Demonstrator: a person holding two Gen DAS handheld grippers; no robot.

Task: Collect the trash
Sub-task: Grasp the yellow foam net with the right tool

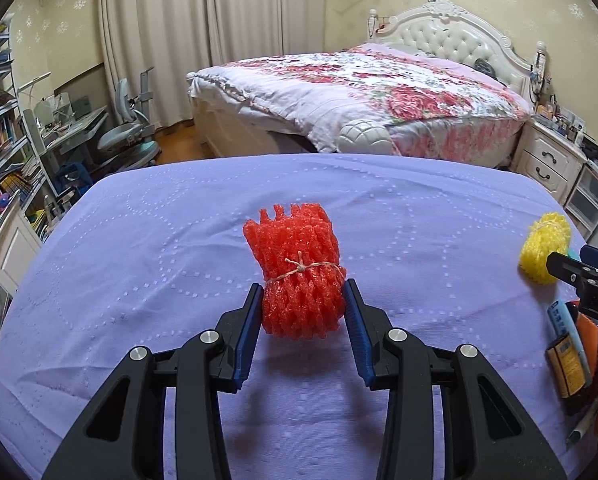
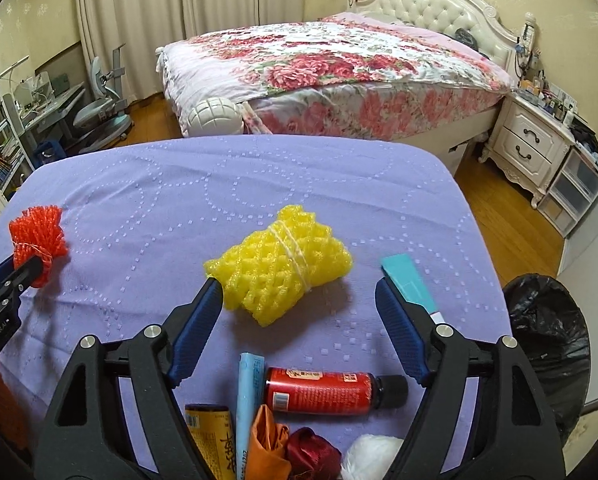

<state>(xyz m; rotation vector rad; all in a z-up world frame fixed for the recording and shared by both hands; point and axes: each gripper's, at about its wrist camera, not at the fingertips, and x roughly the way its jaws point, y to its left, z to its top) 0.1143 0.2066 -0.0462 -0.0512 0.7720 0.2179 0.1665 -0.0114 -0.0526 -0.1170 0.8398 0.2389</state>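
Red foam net (image 1: 301, 276) clamped in left gripper (image 1: 304, 300) jaws for binning; right gripper (image 2: 299, 300) jaws wide, straddling yellow foam net (image 2: 279, 264).

Between the black, blue-padded left tongs (image 1: 304, 300) sits an orange-red net roll (image 1: 299, 276); ahead of the right tongs (image 2: 299, 296), a yellow net roll (image 2: 283, 264). The cloth (image 2: 259, 176) beneath is lilac with dotted white rings. Behind the right tongs lies a red bottle (image 2: 323, 392); right of them, a black bag (image 2: 547, 344).
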